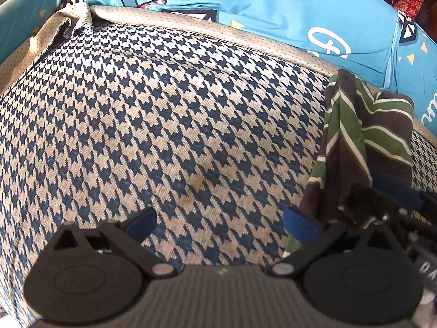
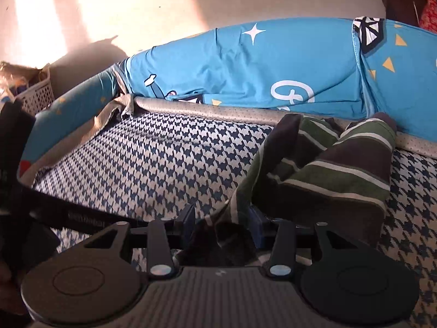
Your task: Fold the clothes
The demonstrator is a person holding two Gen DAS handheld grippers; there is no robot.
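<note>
A brown garment with green and white stripes (image 2: pixel 327 172) lies crumpled on the houndstooth bed cover (image 2: pixel 164 158), close to the piped edge. My right gripper (image 2: pixel 221 222) has its blue pads partly apart. A bunched corner of the garment sits loosely between them, and the pads do not visibly press on it. In the left wrist view the same garment (image 1: pixel 366 142) is at the right, with a blue finger (image 1: pixel 396 190) of the right gripper at its lower end. My left gripper (image 1: pixel 220 224) is open over bare bed cover (image 1: pixel 164 123), to the left of the garment, with nothing between its fingers.
Bright blue printed bedding (image 2: pixel 273 65) is piled along the far side of the bed cover. A white lattice basket (image 2: pixel 35 95) stands on the floor at the far left. Red patterned cloth (image 2: pixel 426 0) shows at the top right. A black strap (image 2: pixel 82 216) crosses the near left.
</note>
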